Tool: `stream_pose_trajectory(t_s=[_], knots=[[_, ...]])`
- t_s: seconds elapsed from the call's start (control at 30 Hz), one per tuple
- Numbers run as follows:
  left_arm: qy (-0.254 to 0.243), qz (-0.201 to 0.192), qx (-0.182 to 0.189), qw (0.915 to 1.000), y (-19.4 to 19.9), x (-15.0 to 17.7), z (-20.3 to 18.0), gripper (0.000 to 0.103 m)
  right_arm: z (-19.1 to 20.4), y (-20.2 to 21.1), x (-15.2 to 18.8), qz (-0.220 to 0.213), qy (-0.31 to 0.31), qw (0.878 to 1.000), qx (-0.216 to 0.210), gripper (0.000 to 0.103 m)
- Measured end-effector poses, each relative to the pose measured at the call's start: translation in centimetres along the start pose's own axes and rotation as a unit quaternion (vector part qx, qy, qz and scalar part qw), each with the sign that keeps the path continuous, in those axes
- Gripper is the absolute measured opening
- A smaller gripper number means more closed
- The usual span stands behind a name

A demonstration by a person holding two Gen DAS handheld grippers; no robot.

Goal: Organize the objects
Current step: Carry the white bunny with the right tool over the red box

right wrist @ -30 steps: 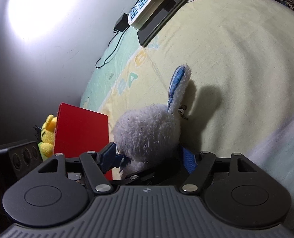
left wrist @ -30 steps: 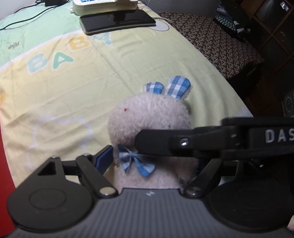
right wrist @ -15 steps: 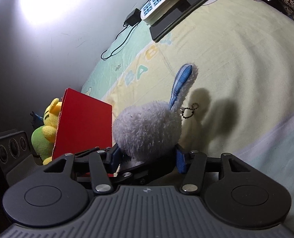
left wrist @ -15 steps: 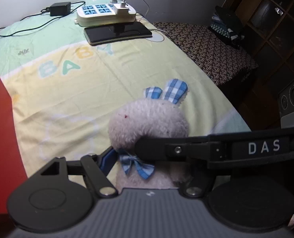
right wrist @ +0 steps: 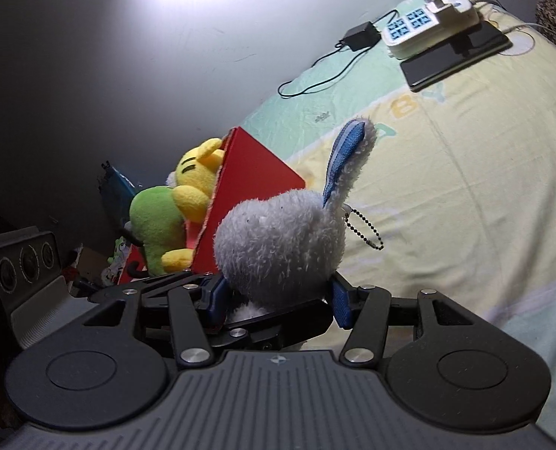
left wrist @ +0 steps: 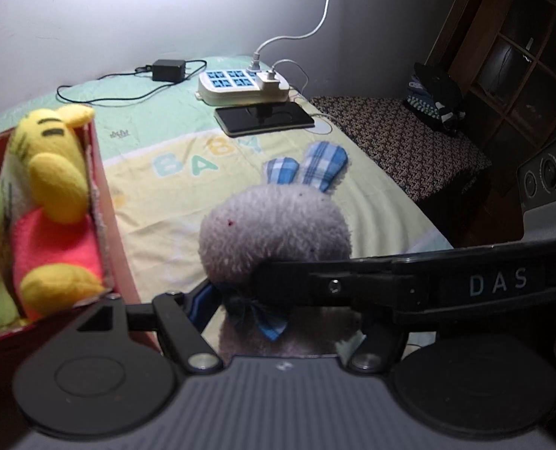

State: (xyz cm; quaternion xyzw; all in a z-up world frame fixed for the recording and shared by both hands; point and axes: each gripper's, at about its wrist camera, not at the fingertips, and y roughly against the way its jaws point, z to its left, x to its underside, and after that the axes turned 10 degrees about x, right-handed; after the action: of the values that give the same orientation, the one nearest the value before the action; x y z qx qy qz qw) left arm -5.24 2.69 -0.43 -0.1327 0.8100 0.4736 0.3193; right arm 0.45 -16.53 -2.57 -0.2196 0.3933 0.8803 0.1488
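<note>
A fluffy grey-white plush bunny [left wrist: 274, 225] with blue checked ears and a blue bow is held up above the bed. My left gripper [left wrist: 281, 315] is shut on its body. My right gripper [right wrist: 276, 294] is shut on it too, from the side, with its ball chain [right wrist: 364, 228] hanging free. The right gripper's finger crosses the left wrist view in front of the bunny. A red box [left wrist: 103, 202] stands at the left, also in the right wrist view [right wrist: 255, 176]. It holds a yellow plush [left wrist: 53, 172] and a green plush [right wrist: 154, 217].
On the "BABY" bed sheet [left wrist: 188, 172] at the far end lie a power strip [left wrist: 244, 86], a dark phone [left wrist: 264, 118] and a black adapter [left wrist: 169, 71] with its cable. A patterned seat [left wrist: 397, 142] and dark shelving stand to the right.
Both grippers have lifted the bunny up off the sheet and moved it left towards the red box. The box's inside and its plush toys have come into view.
</note>
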Motion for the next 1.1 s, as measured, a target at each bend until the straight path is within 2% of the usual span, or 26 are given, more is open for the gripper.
stream_pose_trajectory(t_s=[0.33, 0.63, 0.87, 1.1], knots=[[-0.003, -0.070, -0.027, 0.9972, 7.8, 1.3, 1.7, 0.071, 6.8, 0.1, 0.3, -0.024, 0.066, 0.997, -0.030, 0.057], [0.013, -0.134, -0.052, 0.9895, 14.2, 1.6, 4.8, 0.071, 13.0, -1.5, -0.4, -0.045, 0.121, 0.989, -0.070, 0.057], [0.031, -0.165, -0.085, 0.9820, 17.8, 1.5, 8.3, 0.071, 17.5, -4.2, -1.2, -0.046, 0.151, 0.983, -0.098, 0.057], [0.062, -0.177, -0.131, 0.9736, 20.0, 0.9, 12.8, 0.071, 21.1, -9.1, -2.6, -0.024, 0.142, 0.982, -0.123, 0.057]])
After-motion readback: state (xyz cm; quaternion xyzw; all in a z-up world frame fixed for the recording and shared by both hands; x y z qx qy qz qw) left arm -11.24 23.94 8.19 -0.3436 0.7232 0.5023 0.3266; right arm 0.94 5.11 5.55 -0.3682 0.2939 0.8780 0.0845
